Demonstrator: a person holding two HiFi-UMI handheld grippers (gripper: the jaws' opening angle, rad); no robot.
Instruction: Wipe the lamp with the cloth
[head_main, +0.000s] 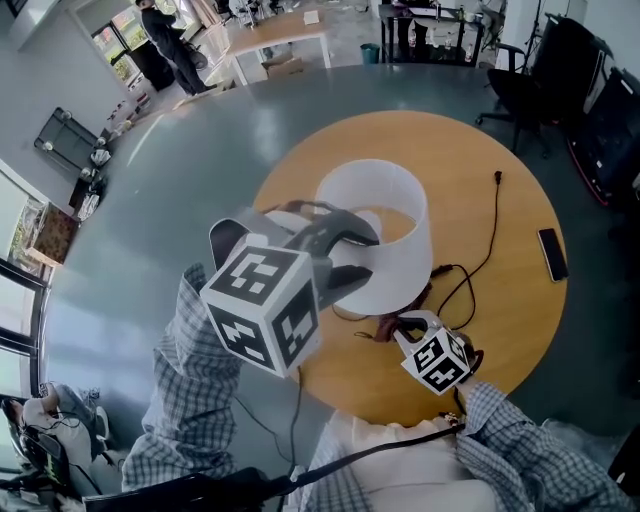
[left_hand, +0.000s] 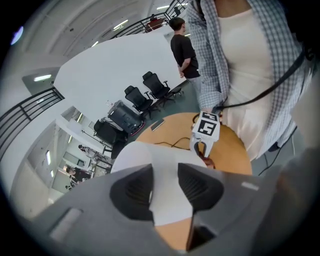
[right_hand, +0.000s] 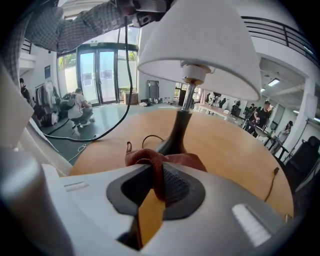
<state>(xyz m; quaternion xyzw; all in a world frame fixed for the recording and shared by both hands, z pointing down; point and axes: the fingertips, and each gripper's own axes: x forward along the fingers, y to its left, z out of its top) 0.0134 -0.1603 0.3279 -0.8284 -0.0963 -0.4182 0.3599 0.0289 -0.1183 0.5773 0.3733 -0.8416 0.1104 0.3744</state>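
Note:
A lamp with a white shade stands in the middle of the round wooden table. My left gripper reaches onto the shade's near-left side, one jaw above the other. In the left gripper view the jaws stand apart and the shade fills the gap; I cannot tell whether the pads touch it. My right gripper sits low by the lamp's foot, shut on a red-brown cloth. The right gripper view shows the cloth pinched between the pads, with the dark lamp stem and the shade just behind.
A black cable runs from the lamp across the table to a loose plug. A phone lies near the right edge. Black office chairs stand beyond the table, and a person stands far off at the upper left.

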